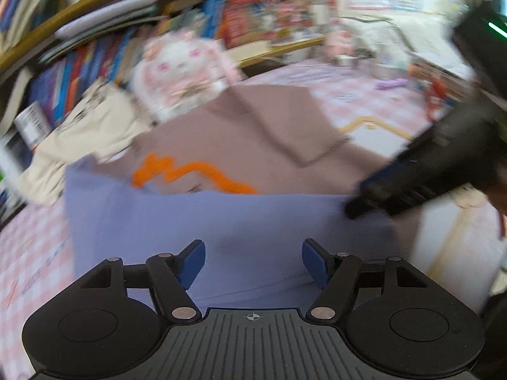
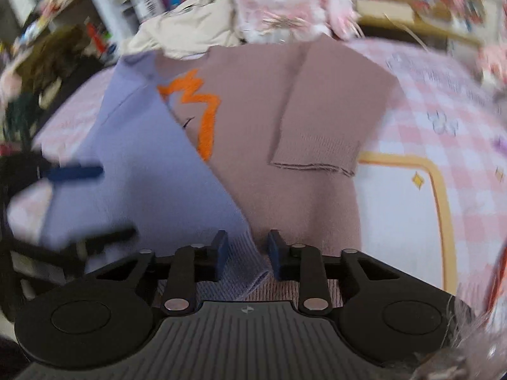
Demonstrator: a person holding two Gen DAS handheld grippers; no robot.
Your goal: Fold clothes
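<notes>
Claws, two: my left gripper (image 1: 253, 261) stands wide apart and empty over the lavender panel (image 1: 202, 221), while my right gripper (image 2: 247, 255) is part-way apart, the panel's ribbed corner (image 2: 244, 262) lying between its pads, not pinched. Garments, one in work: a mauve sweater (image 2: 285, 164) with orange motif (image 2: 202, 110), spread on the pink checked cloth (image 2: 443, 126), one sleeve (image 2: 326, 110) folded across its front. Surroundings: one white plush rabbit (image 2: 279, 3) and one cream garment (image 2: 190, 28) crowd the far edge before blurred bookshelves (image 1: 95, 47).

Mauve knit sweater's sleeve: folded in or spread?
Folded in: the mauve knit sweater has its sleeve lying across its body, cuff on the fabric.
</notes>
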